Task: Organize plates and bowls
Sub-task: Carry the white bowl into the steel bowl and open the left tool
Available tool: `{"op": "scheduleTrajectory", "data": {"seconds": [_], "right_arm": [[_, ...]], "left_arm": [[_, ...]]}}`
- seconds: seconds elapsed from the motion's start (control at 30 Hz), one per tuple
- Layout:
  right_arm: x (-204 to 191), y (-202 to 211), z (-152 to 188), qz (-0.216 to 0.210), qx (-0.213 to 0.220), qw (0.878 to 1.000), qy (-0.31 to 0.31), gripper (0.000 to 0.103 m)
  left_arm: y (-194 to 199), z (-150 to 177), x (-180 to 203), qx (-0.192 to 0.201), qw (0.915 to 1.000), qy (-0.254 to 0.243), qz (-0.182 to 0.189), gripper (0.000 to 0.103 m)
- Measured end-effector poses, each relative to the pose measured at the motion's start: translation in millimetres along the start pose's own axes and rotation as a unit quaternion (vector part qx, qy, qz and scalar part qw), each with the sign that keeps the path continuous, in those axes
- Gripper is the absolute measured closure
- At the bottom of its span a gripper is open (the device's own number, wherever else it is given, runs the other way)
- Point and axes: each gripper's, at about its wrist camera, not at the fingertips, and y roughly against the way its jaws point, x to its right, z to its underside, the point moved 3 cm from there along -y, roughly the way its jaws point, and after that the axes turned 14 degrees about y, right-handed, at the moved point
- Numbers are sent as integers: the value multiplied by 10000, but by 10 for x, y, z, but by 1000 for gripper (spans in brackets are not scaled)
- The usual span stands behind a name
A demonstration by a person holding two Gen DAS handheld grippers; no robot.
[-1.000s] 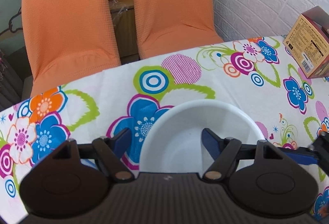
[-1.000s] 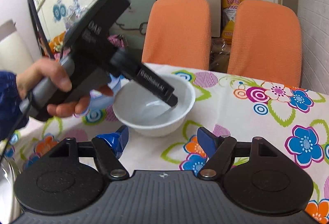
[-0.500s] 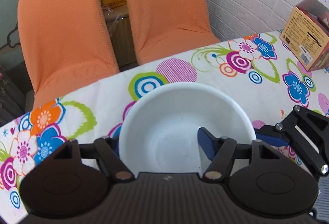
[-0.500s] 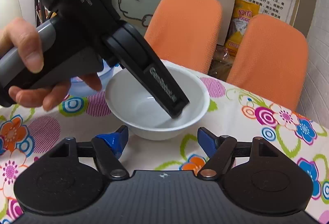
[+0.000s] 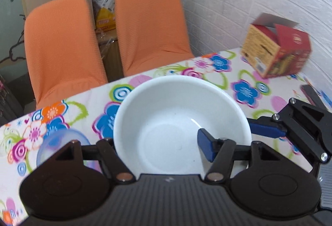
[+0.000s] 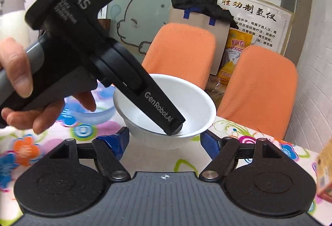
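Nearest in your left wrist view: your left gripper (image 5: 157, 143), fingers set wide. Its right blue pad (image 5: 205, 144) sits inside the white bowl (image 5: 157, 118). The left finger is outside the wall, its tip hidden behind the rim. Whether either pad touches the porcelain cannot be told. Your right gripper (image 6: 164, 143), in its own view, also has its fingers wide and holds nothing. The bowl is just ahead of the gap. Only the left view shows the bowl's bare inside and floor. It also shows the right gripper (image 5: 290, 128) from the side, just beside the bowl's right rim. Only the right view shows your left hand (image 6: 20, 89) wrapped on the handle. There the left gripper's finger slants down into the bowl (image 6: 197, 105). The bowl is round, with no long axis, and its mouth faces up, tipped slightly. It is over the flowered tablecloth (image 5: 83, 105) near the far edge; whether its foot rests on the cloth cannot be told. Left of it is a translucent blue bowl (image 6: 89, 112). Farther right is a red and yellow carton (image 5: 276, 49). Beyond the table are two orange chairs (image 5: 62, 43).
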Motion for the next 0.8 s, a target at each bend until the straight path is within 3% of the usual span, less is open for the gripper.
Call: {"op": "scheduleTrajectory", "data": {"seconds": [0.23,0.4,0.63,0.8], "right_arm": [[-182,1032,198,55,-160,9997,195,41],[-545,1528,444,66,-445,9987,239,41],[-860,1679,763,-102,-706,9974,81,40],[-950,1675,922,-110,-778,9969,96,41]], "left_arm": [[593,858,417,-129,9990,176,382,39],[695,1435,597,-165,9996,15,225,38],[591,1771,580,-237,9996,59,110,37],[604,1828,607,-100,9999,-73,59,24]]}}
